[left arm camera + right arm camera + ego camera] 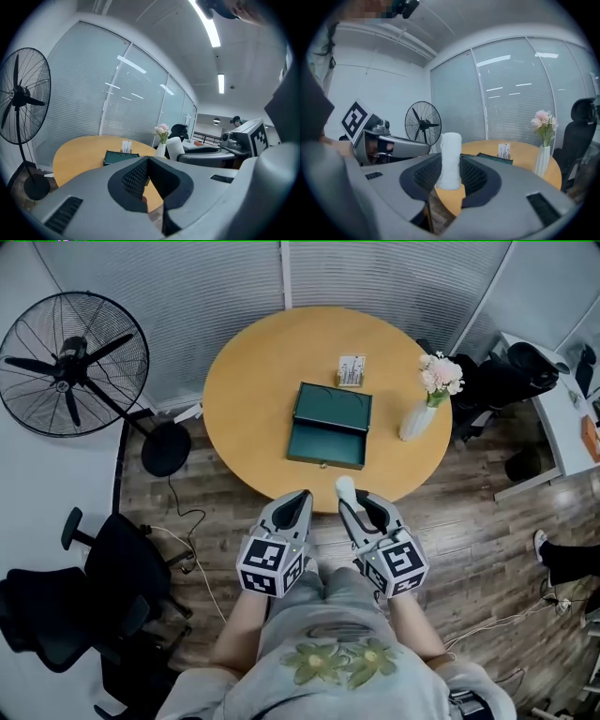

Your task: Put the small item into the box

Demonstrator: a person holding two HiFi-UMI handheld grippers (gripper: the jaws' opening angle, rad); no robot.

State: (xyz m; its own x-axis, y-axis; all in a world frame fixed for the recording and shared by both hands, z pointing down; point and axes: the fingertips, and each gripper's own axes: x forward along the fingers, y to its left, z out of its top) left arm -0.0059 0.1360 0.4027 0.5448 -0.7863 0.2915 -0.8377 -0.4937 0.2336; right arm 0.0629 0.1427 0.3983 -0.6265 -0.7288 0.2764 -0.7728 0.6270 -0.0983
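A dark green box (330,423) lies open at the middle of the round wooden table (253,371); it also shows in the left gripper view (119,157) and the right gripper view (494,158). My right gripper (349,498) hovers at the table's near edge, shut on a small white cylinder (345,487) that stands upright between its pads (451,159). My left gripper (298,500) hangs beside it to the left, just off the table edge, jaws together with nothing between them (148,161).
A white vase with pink flowers (417,418) stands right of the box. A small card holder (352,369) sits behind the box. A standing fan (75,362) is on the floor at the left, and a black office chair (84,596) at the lower left.
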